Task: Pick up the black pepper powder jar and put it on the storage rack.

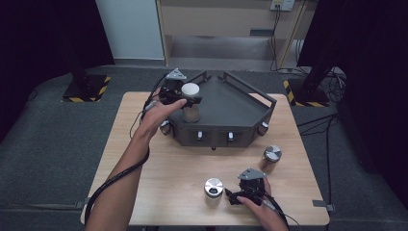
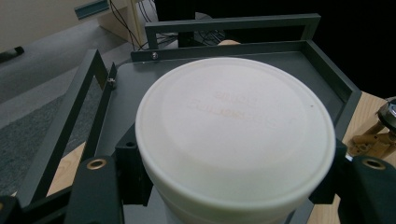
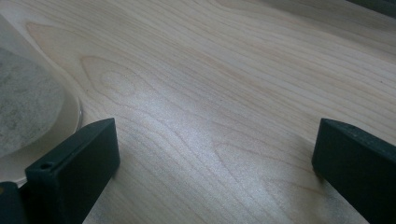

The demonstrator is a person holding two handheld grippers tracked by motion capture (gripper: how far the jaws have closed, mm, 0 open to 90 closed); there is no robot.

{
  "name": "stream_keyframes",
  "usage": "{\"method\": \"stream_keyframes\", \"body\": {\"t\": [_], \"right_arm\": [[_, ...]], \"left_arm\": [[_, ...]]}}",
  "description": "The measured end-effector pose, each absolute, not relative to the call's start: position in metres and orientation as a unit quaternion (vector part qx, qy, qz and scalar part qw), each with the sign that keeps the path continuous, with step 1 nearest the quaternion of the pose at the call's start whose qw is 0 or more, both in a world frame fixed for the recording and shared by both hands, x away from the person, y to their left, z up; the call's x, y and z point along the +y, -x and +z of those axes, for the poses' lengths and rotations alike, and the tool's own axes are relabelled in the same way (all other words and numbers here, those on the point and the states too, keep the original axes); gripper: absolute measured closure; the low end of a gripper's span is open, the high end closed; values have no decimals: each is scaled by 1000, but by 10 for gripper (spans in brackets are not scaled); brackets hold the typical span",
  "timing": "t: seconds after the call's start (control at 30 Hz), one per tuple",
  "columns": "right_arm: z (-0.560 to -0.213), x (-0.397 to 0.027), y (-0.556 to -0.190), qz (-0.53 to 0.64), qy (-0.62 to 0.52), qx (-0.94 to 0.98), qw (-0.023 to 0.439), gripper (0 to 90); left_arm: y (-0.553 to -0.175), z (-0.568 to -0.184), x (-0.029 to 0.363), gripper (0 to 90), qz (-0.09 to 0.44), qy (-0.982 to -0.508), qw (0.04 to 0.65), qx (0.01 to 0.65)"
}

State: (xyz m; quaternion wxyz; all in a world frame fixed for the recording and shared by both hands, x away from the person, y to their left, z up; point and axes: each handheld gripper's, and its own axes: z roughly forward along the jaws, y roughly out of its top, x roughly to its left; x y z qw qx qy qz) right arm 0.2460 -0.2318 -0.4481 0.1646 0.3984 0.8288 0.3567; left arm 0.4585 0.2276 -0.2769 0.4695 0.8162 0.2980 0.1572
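A: What is the table [image 1: 163, 192] made of?
B: Pale wood, smooth, with visible grain and a soft sheen.

A: And the tray [image 1: 231, 103]?
B: Dark grey, matt, looks like painted metal.

A: The jar [image 1: 191, 103]?
B: A matt cream plastic lid [image 2: 233, 135], smooth, with faint raised lettering.

A: The two cans [image 1: 213, 188]?
B: Shiny silver metal tops.

A: The gripper jaws?
B: Matt black plastic.

A: The floor [image 1: 48, 144]?
B: Rough grey carpet.

— Where is the white-lidded jar [image 1: 190, 102] sitting?
— In the tray's [image 1: 240, 113] near-left corner, at the table's [image 1: 163, 168] far side.
— And the others?
— One metal-lidded jar [image 1: 213, 188] is standing near-centre; another [image 1: 272, 154] is standing right of the tray's near wall.
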Motion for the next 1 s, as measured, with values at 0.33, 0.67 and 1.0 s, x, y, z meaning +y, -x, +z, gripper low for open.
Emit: {"method": "stream_keyframes", "body": {"t": [0.33, 0.67, 1.0], "right_arm": [[-448, -232, -246, 357, -398, 829, 165, 8], [-448, -232, -246, 356, -398, 829, 165, 8], [-448, -232, -246, 356, -398, 829, 165, 8]], "left_arm": [[-455, -275, 224, 279, 167, -821, 460, 293], [-441, -273, 223, 103, 191, -822, 447, 298], [-421, -274, 239, 66, 204, -812, 448, 314]]}}
